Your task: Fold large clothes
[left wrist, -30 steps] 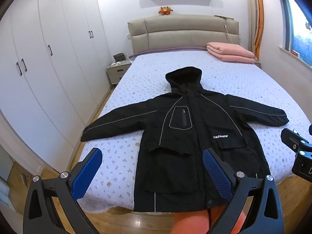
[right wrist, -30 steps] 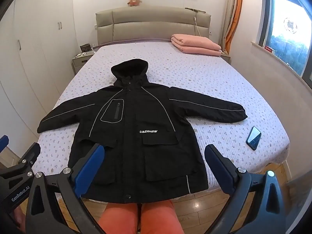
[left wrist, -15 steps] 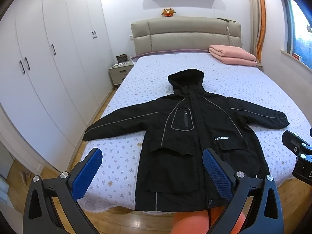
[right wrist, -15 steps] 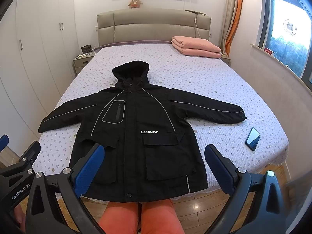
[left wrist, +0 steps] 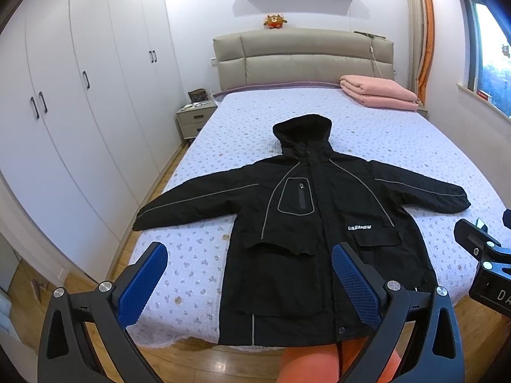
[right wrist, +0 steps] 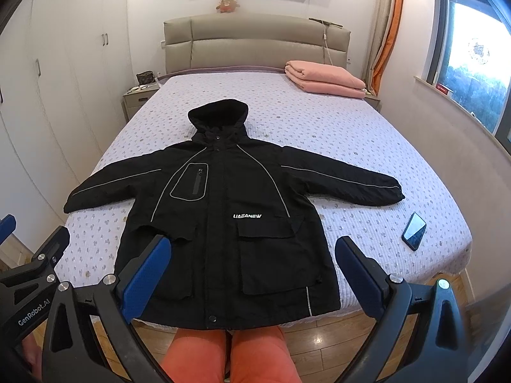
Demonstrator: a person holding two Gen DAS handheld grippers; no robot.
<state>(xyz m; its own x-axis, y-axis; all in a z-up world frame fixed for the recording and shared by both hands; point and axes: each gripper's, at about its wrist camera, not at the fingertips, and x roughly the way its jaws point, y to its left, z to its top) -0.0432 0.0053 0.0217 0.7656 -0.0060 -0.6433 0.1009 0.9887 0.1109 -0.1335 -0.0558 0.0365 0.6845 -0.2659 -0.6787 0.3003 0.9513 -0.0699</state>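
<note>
A black hooded jacket (left wrist: 306,223) (right wrist: 223,210) lies front-up and spread flat on the bed (left wrist: 399,140) (right wrist: 319,127), both sleeves stretched out sideways, hood toward the headboard, hem hanging over the foot edge. My left gripper (left wrist: 249,274) hovers open above the hem's left part, its blue pads (left wrist: 143,281) holding nothing. My right gripper (right wrist: 252,271) is open too, held over the hem's right side without touching the cloth. Each gripper's body shows at the edge of the other's view.
A phone (right wrist: 414,230) lies on the bed near the right sleeve cuff. A folded pink blanket (left wrist: 377,95) (right wrist: 324,78) sits by the headboard. White wardrobes (left wrist: 80,95) and a nightstand (left wrist: 193,118) stand on the left. A person's legs in orange trousers (right wrist: 230,354) stand at the foot.
Both views have shifted slightly; the jacket sits a little lower in each frame. Jaws stay wide apart and the jacket has not moved on the bed.
</note>
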